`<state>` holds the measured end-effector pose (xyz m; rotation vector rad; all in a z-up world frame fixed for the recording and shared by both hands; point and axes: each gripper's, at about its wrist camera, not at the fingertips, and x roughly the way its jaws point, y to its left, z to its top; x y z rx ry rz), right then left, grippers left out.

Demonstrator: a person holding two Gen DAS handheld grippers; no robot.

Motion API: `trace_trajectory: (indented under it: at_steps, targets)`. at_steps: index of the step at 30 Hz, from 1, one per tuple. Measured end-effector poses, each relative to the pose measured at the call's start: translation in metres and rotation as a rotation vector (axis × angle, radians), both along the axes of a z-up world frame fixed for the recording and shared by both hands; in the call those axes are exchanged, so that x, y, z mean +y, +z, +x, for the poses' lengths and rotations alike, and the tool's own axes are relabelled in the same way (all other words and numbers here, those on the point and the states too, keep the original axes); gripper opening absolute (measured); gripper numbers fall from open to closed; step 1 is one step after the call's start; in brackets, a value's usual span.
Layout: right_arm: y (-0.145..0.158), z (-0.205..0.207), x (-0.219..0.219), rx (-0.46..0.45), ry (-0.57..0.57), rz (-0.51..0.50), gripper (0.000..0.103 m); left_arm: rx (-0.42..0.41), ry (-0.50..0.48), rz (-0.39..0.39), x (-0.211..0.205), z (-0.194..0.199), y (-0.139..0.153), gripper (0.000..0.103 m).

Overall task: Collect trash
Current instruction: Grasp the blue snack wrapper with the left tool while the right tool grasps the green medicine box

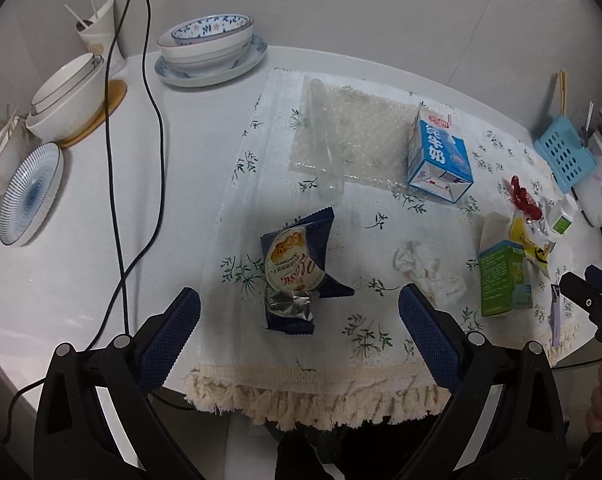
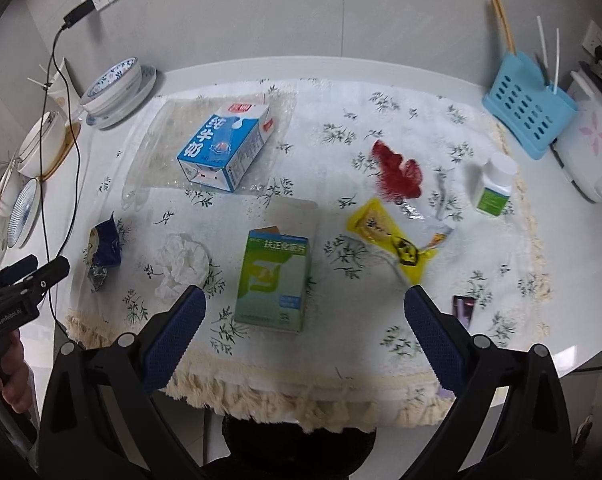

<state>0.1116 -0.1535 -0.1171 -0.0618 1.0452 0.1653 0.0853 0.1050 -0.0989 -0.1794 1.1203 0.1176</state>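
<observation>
Trash lies on a floral tablecloth. A dark blue snack wrapper lies just ahead of my open, empty left gripper. A green box lies between the fingers of my open, empty right gripper. Around them lie a crumpled tissue, a blue milk carton on a bubble-wrap sheet, a yellow wrapper, a red scrap, a clear plastic wrapper, a small white bottle and a small dark packet.
Stacked bowls and plates stand at the back left beside a paper cup. A black cable runs across the left of the table. A blue basket and a white appliance stand at the right.
</observation>
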Motion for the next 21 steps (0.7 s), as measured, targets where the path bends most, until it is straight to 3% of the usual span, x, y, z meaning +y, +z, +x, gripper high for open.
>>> trace_trajectory:
  at_steps: [7,14,21]
  targets:
    - [-0.020,0.031,0.011,0.072,-0.055,0.007,0.094,0.081,0.024,-0.025,0.018,0.030,-0.039,0.096]
    - [-0.041,0.048,0.019,0.139,-0.100,-0.006,0.085,0.121,0.021,-0.061,0.026,0.046,-0.056,0.092]
    - [-0.059,0.056,0.027,0.215,-0.138,-0.001,0.073,0.178,0.030,-0.102,0.029,0.056,-0.065,0.075]
